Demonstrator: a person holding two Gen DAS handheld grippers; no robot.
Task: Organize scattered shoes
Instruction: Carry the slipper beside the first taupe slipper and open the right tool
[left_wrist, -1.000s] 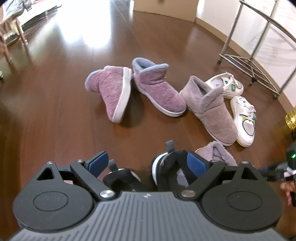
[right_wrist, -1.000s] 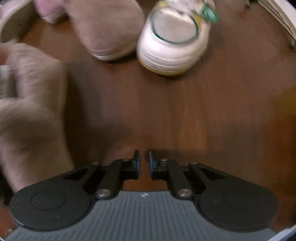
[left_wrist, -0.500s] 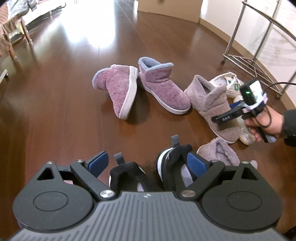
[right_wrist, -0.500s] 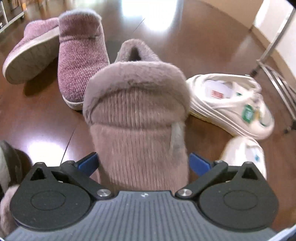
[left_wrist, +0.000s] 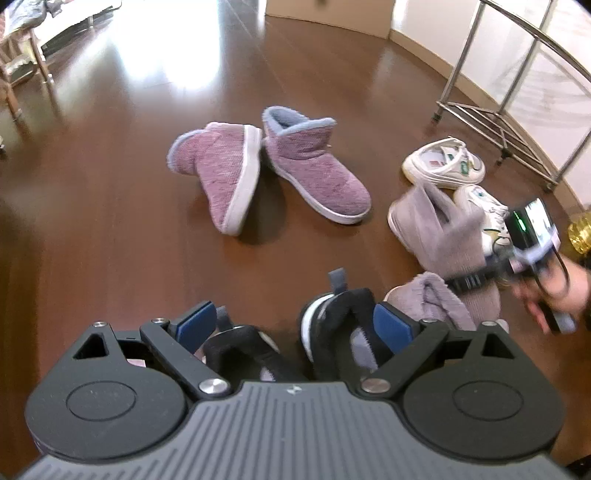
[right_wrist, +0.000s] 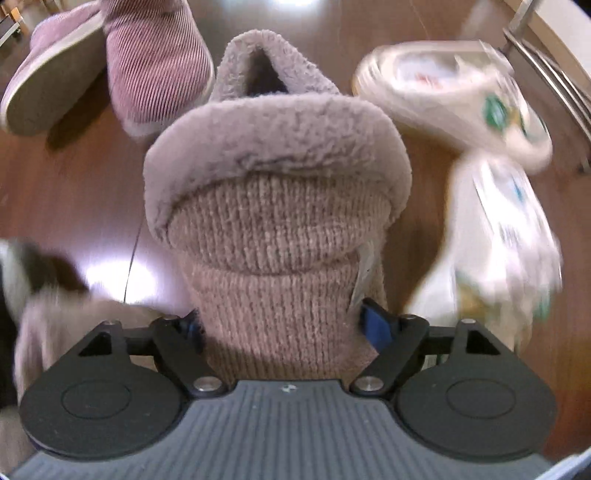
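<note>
My right gripper (right_wrist: 284, 321) now has its fingers pressed into both sides of the grey-brown knitted bootie (right_wrist: 277, 221); half a second ago they stood wide on either side of its heel, and a second ago they were nearly together over bare floor. So the grip is made. From the left wrist view the bootie (left_wrist: 439, 225) looks tipped, toe end raised off the wooden floor (left_wrist: 110, 221), though the blur leaves me unsure whether it is fully clear.

My left gripper (left_wrist: 291, 321) hangs with its blue pads (left_wrist: 391, 321) wide apart, gripping nothing, above the pair of black slip-on shoes (left_wrist: 343, 325) standing side by side. Just right of them lies the second grey bootie (left_wrist: 428, 299), the mate of the one I hold.

Beyond my catch, two white sneakers (right_wrist: 461, 96) lie just beside it, smeared by motion. Farther out, the two purple booties (left_wrist: 314, 166) have not shifted: one upright, one on its side showing its sole, touching each other. The metal rack (left_wrist: 495, 118) stands by the wall.

I judge that pairing the held bootie with its mate is the likely aim.
</note>
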